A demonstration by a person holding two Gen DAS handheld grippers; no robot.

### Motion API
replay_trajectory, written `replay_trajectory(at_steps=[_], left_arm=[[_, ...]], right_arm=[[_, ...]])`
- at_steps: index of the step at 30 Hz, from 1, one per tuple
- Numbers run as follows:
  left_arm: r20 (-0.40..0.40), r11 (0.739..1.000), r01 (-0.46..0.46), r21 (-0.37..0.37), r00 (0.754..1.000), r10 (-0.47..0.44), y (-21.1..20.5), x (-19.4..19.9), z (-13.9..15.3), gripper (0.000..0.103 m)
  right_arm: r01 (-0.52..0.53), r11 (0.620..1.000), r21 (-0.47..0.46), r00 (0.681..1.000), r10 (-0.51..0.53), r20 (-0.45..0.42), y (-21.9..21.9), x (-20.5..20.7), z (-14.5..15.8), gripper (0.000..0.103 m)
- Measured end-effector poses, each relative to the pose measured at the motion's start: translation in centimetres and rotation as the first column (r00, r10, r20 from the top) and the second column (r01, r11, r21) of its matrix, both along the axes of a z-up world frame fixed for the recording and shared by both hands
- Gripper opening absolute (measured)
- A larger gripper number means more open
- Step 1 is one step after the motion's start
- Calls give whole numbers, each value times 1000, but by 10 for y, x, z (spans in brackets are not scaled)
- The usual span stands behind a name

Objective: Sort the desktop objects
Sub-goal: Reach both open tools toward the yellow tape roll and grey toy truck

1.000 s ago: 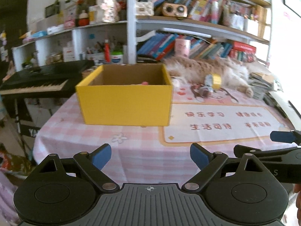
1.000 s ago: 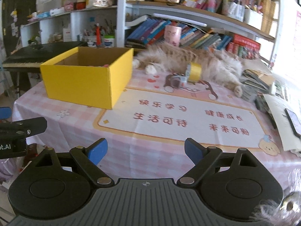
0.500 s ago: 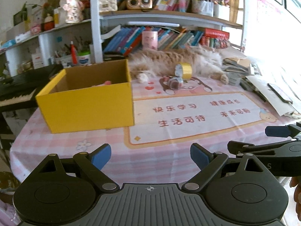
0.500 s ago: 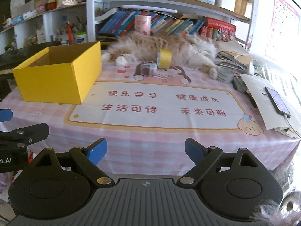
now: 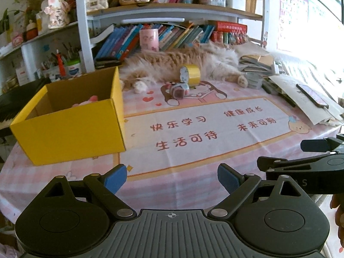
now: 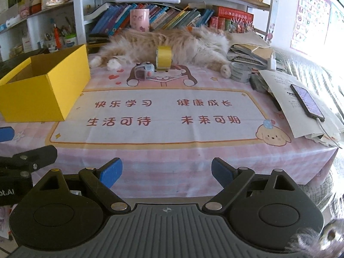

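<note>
Both my jaws stand spread and empty; the yellow tape roll (image 6: pixel 163 57) sits on edge far ahead across the tabletop (image 6: pixel 150 154), nearer my right gripper (image 6: pixel 166 172) (cat behind it); the yellow box (image 5: pixel 71 124) lies ahead-left of my left gripper (image 5: pixel 172 179).

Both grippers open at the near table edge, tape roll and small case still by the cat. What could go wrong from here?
1. The yellow tape roll stands on edge right against the cat; a reach may nudge the animal, or the roll may roll off.
2. The small case sits touching the roll, so grabbing one may shift the other.
3. The yellow box is far left; the phone on loose papers lies near the right gripper.
</note>
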State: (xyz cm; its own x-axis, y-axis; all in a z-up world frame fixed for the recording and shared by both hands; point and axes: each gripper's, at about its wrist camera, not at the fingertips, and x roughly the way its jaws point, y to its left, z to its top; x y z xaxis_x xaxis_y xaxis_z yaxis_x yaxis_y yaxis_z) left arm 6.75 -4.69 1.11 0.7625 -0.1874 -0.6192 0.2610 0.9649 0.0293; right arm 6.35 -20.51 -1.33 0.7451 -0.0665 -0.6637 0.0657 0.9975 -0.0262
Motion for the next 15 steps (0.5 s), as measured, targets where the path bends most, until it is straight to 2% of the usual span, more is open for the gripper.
replay_trajectory(at_steps=[15], left_arm=[[-34,1000,17,1,999,-17,-54,60,-6,94]], right_arm=[[-23,1000,-7,999,22,-49,-44,57,-4,89]])
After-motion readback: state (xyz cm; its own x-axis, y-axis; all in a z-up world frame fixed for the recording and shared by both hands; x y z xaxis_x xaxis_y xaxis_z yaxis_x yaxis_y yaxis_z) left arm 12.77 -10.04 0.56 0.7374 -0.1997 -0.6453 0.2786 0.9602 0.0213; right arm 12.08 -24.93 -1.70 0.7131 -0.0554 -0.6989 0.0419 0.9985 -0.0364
